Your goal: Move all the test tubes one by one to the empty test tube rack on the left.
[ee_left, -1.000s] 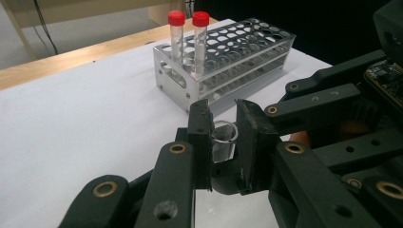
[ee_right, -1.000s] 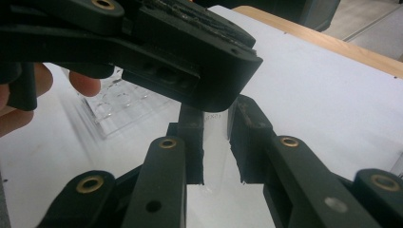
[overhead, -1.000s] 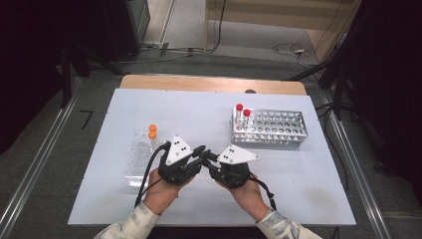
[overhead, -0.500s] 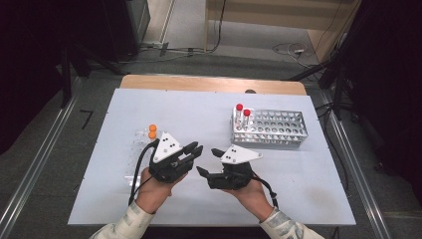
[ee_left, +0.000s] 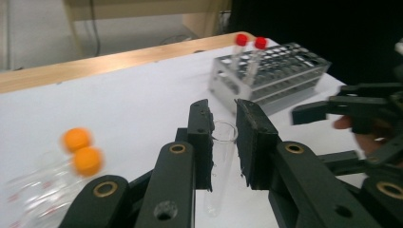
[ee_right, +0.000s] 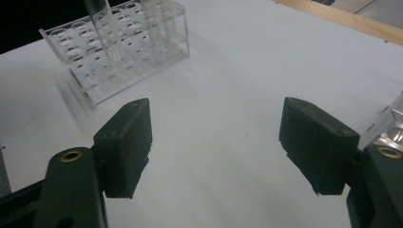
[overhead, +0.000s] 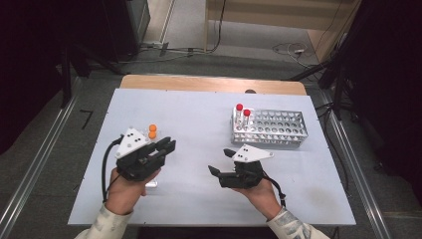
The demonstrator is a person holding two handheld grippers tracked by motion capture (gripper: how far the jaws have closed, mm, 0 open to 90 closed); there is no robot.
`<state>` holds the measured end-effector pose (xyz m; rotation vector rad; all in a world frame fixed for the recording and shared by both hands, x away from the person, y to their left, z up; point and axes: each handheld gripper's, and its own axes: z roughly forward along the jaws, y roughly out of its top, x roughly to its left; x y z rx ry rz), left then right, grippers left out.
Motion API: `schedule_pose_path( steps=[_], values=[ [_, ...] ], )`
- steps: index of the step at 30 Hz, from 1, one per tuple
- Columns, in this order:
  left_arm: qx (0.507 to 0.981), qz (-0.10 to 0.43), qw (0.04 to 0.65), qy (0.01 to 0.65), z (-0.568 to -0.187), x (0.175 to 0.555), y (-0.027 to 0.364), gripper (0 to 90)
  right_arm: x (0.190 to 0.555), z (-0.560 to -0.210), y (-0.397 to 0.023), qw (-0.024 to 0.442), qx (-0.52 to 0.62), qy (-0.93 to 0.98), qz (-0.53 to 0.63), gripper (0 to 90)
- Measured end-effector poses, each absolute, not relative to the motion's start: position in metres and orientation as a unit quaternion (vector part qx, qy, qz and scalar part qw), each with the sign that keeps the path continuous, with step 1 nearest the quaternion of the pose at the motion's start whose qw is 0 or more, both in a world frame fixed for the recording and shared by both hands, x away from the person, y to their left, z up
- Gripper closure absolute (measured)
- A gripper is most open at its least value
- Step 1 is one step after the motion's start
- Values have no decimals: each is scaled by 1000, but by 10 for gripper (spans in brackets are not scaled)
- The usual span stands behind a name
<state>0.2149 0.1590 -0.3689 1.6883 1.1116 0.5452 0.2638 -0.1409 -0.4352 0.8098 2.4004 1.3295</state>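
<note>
The white tabletop [overhead: 199, 114] is the largest thing here, with a strip of bare wood along its far edge and a broad open stretch across its middle and near side between the two hands. On its far right part, well in from the right edge, stands the metal rack [overhead: 271, 128], holding two red-capped tubes [overhead: 243, 115] at its left end; the other holes look unfilled. The left gripper [overhead: 161, 149] is over the left part of the tabletop, some way in from the left edge, and its fingers [ee_left: 202, 137] are closed on an uncapped clear tube [ee_left: 222, 156], which stands roughly upright between them with its open rim just above the pads and its rounded bottom hanging below. The right gripper [overhead: 221, 162] is near the middle of the tabletop on the near side, well apart from the left one and short of the rack, with bare surface under it; its fingers [ee_right: 126, 142] have just been opening and now stand wide with nothing between them. Just beside the left gripper, on its far side, lie two clear tubes with orange caps [overhead: 152, 131], close together on the tabletop.
</note>
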Motion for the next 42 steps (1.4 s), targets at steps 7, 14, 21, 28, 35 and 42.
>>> schedule_pose_path(
  steps=[7,14,21,28,35,42],
  values=[
    [674,241,500,488,-365,214,191,769,265,-436,-152,144,293,827,458,256],
    [664,273,487,498,-366,218,201,769,266,-437,-152,148,293,827,456,259],
    [655,286,481,507,-369,226,209,768,267,-436,-155,151,300,824,457,262],
    [642,299,478,520,-373,235,217,768,268,-435,-156,153,301,824,456,262],
    [641,305,471,524,-381,247,215,768,268,-435,-156,152,304,823,456,262],
    [644,317,465,519,-385,251,210,768,268,-435,-156,151,304,822,457,262]
  ],
)
